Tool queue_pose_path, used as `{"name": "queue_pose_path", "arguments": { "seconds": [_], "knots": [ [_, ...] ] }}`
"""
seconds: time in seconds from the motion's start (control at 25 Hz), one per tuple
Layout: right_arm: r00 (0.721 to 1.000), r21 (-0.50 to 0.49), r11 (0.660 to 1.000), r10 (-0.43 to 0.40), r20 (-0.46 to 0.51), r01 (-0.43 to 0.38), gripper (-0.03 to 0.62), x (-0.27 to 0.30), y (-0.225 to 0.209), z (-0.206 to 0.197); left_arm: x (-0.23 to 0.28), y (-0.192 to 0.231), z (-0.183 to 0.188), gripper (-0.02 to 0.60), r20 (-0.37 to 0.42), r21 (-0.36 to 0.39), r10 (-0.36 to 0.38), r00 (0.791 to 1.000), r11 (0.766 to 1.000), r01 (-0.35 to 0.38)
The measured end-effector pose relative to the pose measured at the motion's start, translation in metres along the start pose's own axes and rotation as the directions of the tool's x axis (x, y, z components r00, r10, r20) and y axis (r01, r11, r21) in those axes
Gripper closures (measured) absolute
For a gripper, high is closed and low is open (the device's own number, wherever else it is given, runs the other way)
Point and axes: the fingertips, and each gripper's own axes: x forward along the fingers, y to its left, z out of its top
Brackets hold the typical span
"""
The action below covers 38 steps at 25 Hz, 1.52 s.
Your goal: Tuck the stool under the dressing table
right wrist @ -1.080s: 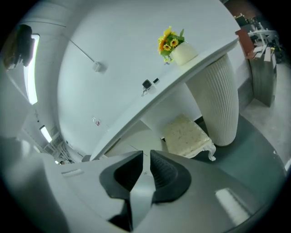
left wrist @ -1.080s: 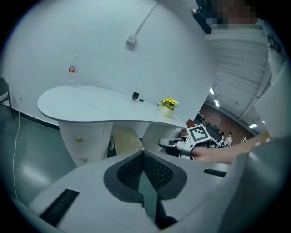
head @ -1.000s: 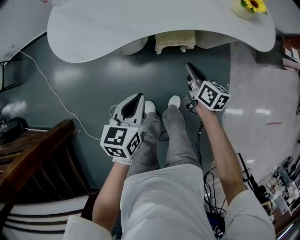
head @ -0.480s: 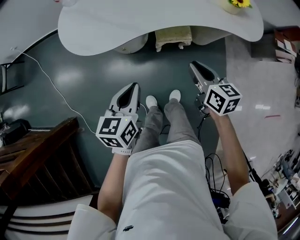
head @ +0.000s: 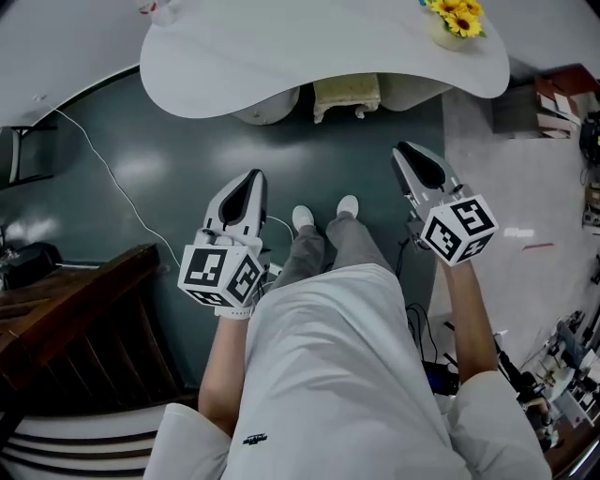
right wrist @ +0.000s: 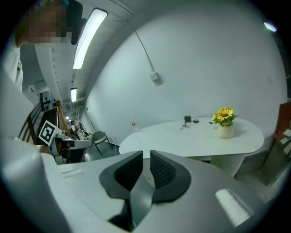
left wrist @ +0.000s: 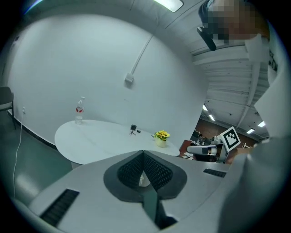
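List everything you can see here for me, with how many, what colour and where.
dressing table: one, white, top of the head view
stool: one, cream, partly under the table's near edge
flowers: one pot, yellow, table's right end
bottle: one, clear with red label, table's left end
cable: one, white, on the floor, left
wooden furniture: one, dark brown, lower left
shoes: two, white, between the tongs
left tongs: one, white, shut, empty
right tongs: one, white, shut, empty
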Motion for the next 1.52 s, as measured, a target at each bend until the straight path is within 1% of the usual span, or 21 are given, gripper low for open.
{"name": "queue_pose_path", "arguments": {
  "seconds": [0.16,0.4,0.6,0.84,1.0,1.16,1.28,1.52],
  "knots": [
    [0.999,-0.053,0.998,-0.014,0.042,0.016,0.549,-0.019,0.012,0.023,-0.021,-0.002,0.022,0.572,0.048,0.001,0.011,0.999,1.000,-0.012],
    [0.995,-0.133,0.990,-0.040,0.088,0.051,0.549,-0.048,0.033,0.041,-0.042,-0.012,0.044,0.572,0.082,0.060,-0.003,0.997,0.998,-0.001],
    [0.988,-0.164,0.982,-0.068,0.135,0.090,0.549,-0.070,0.048,0.056,-0.056,-0.018,0.063,0.572,0.117,0.090,-0.026,0.993,0.996,0.015],
    [0.975,-0.205,0.969,-0.101,0.198,0.141,0.549,-0.098,0.061,0.068,-0.069,-0.023,0.075,0.572,0.161,0.121,-0.045,0.986,0.992,0.025],
    [0.966,-0.200,0.966,-0.114,0.230,0.161,0.549,-0.110,0.073,0.069,-0.078,-0.027,0.083,0.572,0.189,0.142,-0.057,0.980,0.989,0.030],
    [0.951,-0.186,0.960,-0.154,0.268,0.208,0.549,-0.118,0.074,0.067,-0.079,-0.033,0.088,0.572,0.212,0.145,-0.067,0.975,0.989,0.036],
    [0.944,-0.200,0.952,-0.168,0.283,0.230,0.549,-0.122,0.076,0.068,-0.078,-0.040,0.087,0.572,0.211,0.149,-0.080,0.974,0.988,0.049],
    [0.946,-0.183,0.957,-0.171,0.274,0.226,0.549,-0.115,0.078,0.062,-0.074,-0.050,0.076,0.572,0.177,0.148,-0.113,0.978,0.985,0.087]
  ]
}}
